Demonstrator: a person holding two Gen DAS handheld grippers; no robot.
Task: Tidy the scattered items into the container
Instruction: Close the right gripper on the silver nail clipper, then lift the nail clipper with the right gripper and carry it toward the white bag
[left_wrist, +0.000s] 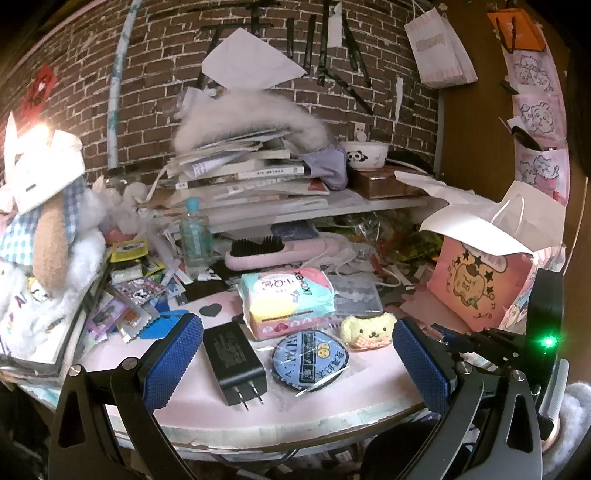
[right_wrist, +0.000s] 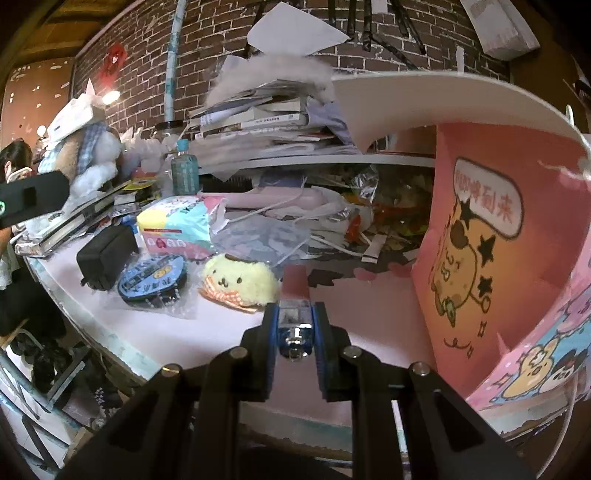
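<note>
The right gripper (right_wrist: 294, 325) is clamping a small pink-capped clear tube (right_wrist: 294, 299) between closed jaws, near the pink cartoon paper bag (right_wrist: 491, 236) standing at right. The left gripper (left_wrist: 297, 363) is hovering with jaws spread wide, framing a black plug adapter (left_wrist: 234, 363) and round blue packet (left_wrist: 310, 360) on the pink tabletop (left_wrist: 192, 402).

Dim warm indoor light, lamp glare upper left, fisheye-bent edges, soft blur

We note knurled blue rubbery pads (left_wrist: 173, 363), a matt black plastic charger (left_wrist: 234, 360), a fuzzy yellow plush (left_wrist: 366, 329), a glossy paper bag (right_wrist: 487, 240), and crinkly clear film on the round badge (left_wrist: 308, 356).
</note>
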